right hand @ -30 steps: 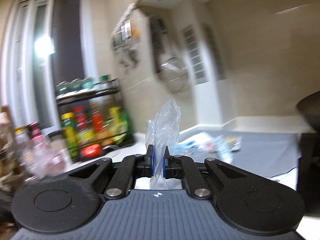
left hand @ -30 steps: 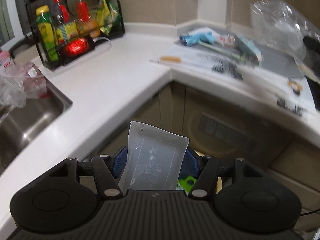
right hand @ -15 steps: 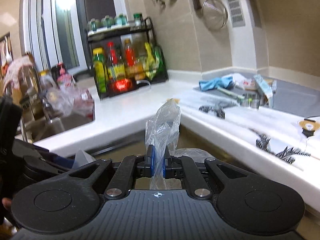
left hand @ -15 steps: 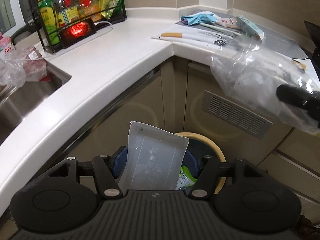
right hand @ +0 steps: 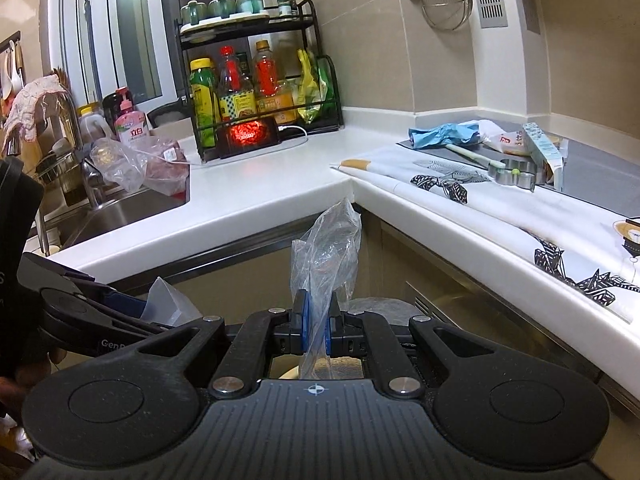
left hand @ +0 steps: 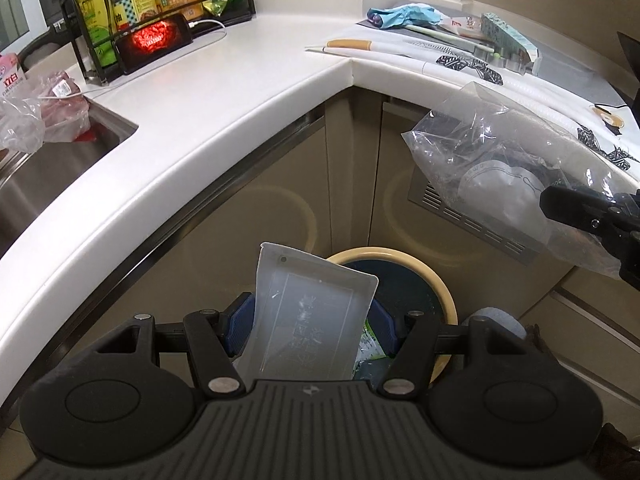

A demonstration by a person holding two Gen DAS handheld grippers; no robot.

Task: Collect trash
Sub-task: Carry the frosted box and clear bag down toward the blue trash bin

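Observation:
My left gripper (left hand: 310, 326) is shut on a flat, clear plastic tray (left hand: 308, 312) and holds it tilted just above a round trash bin with a yellow rim (left hand: 438, 292) on the floor below the counter corner. Green scraps lie inside the bin. My right gripper (right hand: 315, 322) is shut on the neck of a crumpled clear plastic bag (right hand: 326, 248). In the left wrist view that bag (left hand: 492, 168) hangs at the right with something white inside, and the right gripper (left hand: 580, 210) shows there as a black shape.
A white L-shaped counter (left hand: 224, 92) wraps the corner. On it stand a black rack of bottles (right hand: 248, 92), a glowing red phone (left hand: 154, 40), and wrappers, a blue cloth (right hand: 442, 134) and a patterned mat. A sink (left hand: 44, 168) with bagged meat lies left. Cabinet doors stand behind the bin.
Both grippers have sunk toward the floor, so the bin has come into view under the left one. The right gripper tipped downward and its bag swung in at the right.

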